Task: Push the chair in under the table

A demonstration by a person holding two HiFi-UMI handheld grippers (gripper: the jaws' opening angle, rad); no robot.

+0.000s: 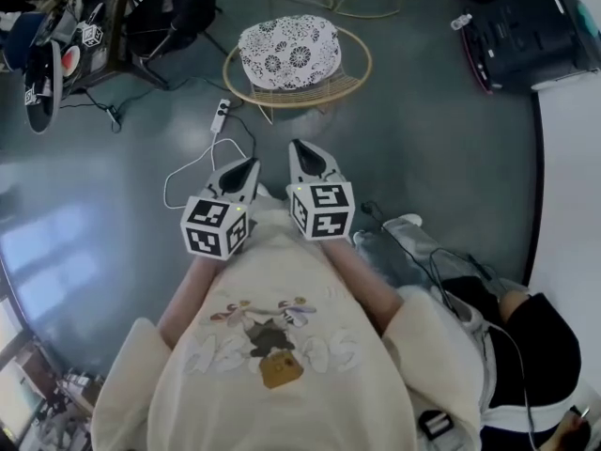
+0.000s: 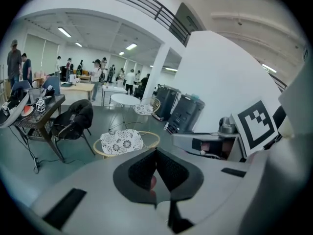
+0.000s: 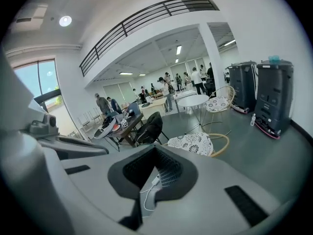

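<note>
At the far left of the head view stand a cluttered dark counter (image 1: 117, 31) and a black padded chair (image 1: 174, 12), neither on my line. Right of them, a white power strip (image 1: 223, 116) lies on the grey floor with its cord looping back toward me.

The left tool (image 1: 246, 165) is held out in front of the chest, its jaws pressed together on nothing. Ahead, well apart from both tools, sits what I take to be the task's thing: a round gold wire-framed chair with a white floral cushion (image 1: 286, 53), standing in the open, not yet under anything. The right tool (image 1: 300, 148) is likewise closed and empty, and it points almost straight at the chair's near rim, so I judge it the better aligned of the two.

The round white counter on thin legs (image 3: 193, 100) stands beyond the chair, so the push should run directly away from me. Black boxy machines (image 1: 531, 26) line the far right.
</note>
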